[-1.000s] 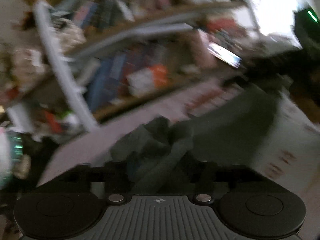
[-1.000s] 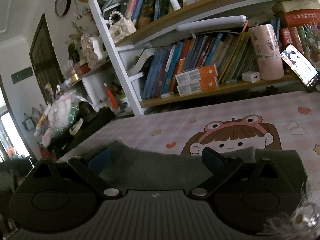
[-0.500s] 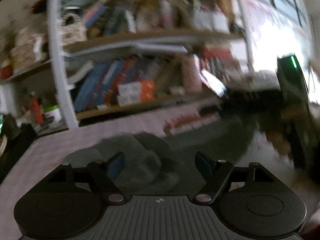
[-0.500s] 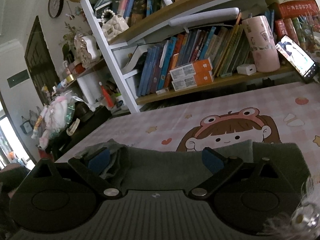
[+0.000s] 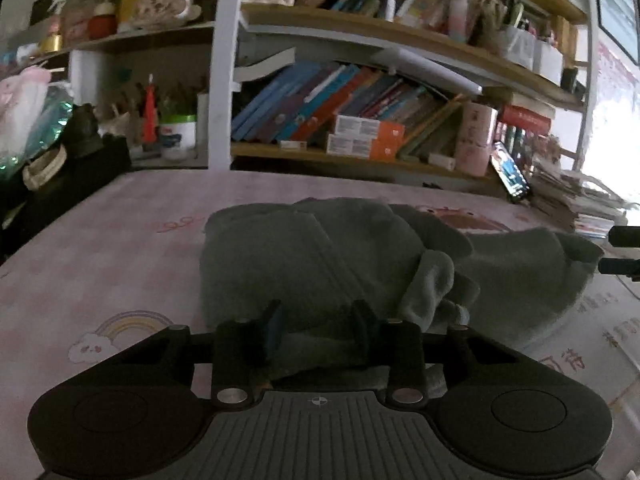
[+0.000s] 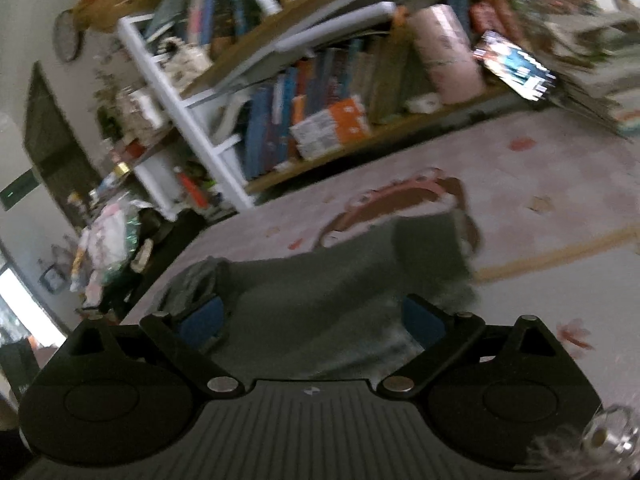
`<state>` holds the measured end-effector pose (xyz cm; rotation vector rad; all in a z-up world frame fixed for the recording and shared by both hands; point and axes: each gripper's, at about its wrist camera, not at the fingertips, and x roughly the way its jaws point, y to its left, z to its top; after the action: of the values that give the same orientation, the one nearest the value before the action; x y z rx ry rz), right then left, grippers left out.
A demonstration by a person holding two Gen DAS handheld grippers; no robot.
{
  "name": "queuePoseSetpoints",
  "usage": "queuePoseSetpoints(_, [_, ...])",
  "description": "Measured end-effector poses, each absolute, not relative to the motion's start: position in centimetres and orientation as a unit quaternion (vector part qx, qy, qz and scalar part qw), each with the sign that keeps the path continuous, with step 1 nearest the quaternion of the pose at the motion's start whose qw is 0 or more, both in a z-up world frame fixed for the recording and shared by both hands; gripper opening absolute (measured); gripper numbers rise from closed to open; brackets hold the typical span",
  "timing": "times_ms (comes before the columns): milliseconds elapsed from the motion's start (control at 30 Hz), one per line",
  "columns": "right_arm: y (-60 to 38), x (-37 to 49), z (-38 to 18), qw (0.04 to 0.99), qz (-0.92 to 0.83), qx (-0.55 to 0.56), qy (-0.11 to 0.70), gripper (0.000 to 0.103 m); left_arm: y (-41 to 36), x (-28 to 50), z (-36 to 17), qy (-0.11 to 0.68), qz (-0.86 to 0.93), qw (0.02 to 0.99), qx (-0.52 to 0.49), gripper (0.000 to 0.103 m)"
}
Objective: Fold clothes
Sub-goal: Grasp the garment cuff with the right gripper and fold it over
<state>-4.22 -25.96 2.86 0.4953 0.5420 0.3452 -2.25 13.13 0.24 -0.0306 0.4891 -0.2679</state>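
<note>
- The left gripper [image 5: 318, 330] points slightly down at the near edge of a grey fleece garment [image 5: 320, 256]; its jaws are closing with a fold of cloth between them.
- The right gripper [image 6: 312, 320], rolled sideways, has its fingers wide apart over the same cloth.
- The garment lies bunched on the pink cartoon-print table cover [image 5: 100, 248].
- Against a second ago, the left jaws are narrower; the right view is blurred, so contact there is unclear.

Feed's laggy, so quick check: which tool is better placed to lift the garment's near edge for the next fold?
Left. The left tool has its jaws closing with the near edge of the grey fleece garment between them. The right tool stands wide open above the cloth, gripping nothing.
</note>
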Motion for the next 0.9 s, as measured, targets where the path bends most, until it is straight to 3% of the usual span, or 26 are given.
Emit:
queuePoseSetpoints(333, [-27.2,-4.3,1.5,0.898,0.125,0.288,0.308,0.094,16.1,-4.3,1.8,0.192,-0.135,0.969,-0.072,0.055])
queuePoseSetpoints(400, [-27.2,-3.8,1.3,0.893,0.125,0.297,0.315,0.093,17.1,-4.2,1.8,0.195,-0.129,0.968,-0.088,0.064])
queuePoseSetpoints(767, [-25.8,-0.8,0.4,0.887,0.096,0.287,0.348,0.081,18.1,-2.0,-0.3,0.242,-0.136,0.951,-0.135,0.064])
queuePoseSetpoints(900, [-25.7,0.0,0.2,0.891,0.081,0.281,0.347,0.065,18.0,-0.7,-0.6,0.257,-0.151,0.943,-0.147,0.062])
